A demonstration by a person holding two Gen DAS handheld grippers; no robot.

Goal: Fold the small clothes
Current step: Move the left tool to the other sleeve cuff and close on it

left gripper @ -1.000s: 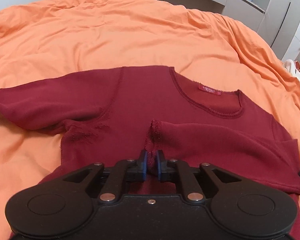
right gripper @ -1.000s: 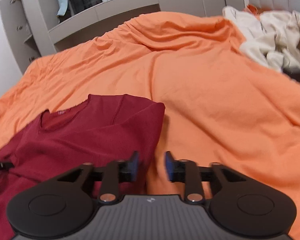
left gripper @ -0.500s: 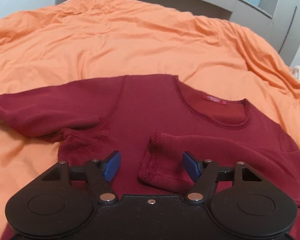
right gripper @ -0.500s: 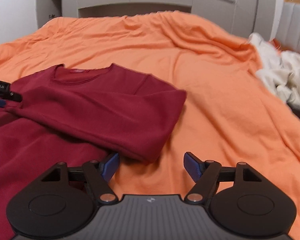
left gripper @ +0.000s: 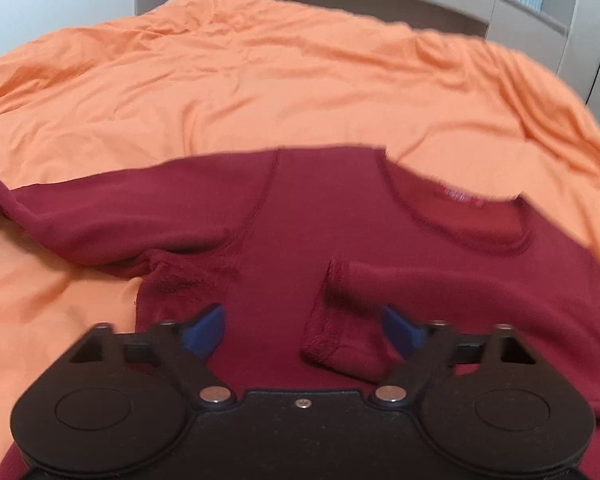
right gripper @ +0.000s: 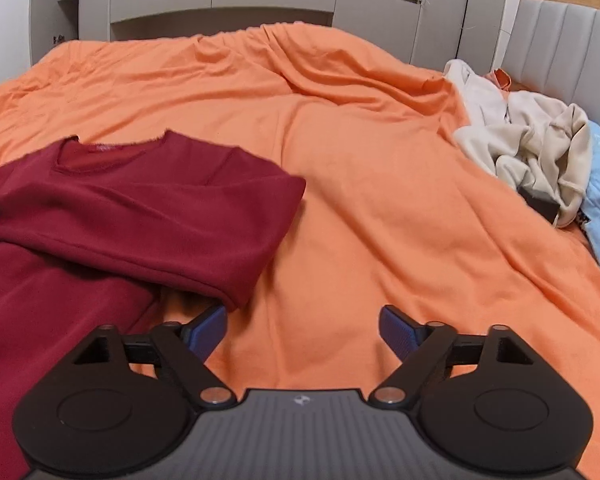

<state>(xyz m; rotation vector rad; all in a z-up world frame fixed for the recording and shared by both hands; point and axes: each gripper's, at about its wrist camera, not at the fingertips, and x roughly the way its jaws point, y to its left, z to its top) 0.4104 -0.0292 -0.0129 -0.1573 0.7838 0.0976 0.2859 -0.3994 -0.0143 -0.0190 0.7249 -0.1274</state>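
Both tools have just let go. The left gripper (left gripper: 302,330) has been opening its jaws, and its blue pads now stand wide apart on either side of the sleeve cuff (left gripper: 324,344), which lies loose on the chest of the dark red T-shirt (left gripper: 300,216) without either pad pressing it. The right gripper (right gripper: 302,330) has likewise been spreading its jaws and holds nothing; only the orange bedsheet (right gripper: 360,160) shows between them, just beside the shirt's folded side edge.

I judge this the end of the first side fold: one sleeve is tucked across the chest, while the other sleeve (left gripper: 112,212) is not yet folded, lying spread on the sheet left of the collar.

A second ago the left pads pinched the cuff hem and the right jaws were half closed at the shirt's edge. The shirt itself has kept its place on the sheet, well apart from the pile of pale clothes (right gripper: 528,148).
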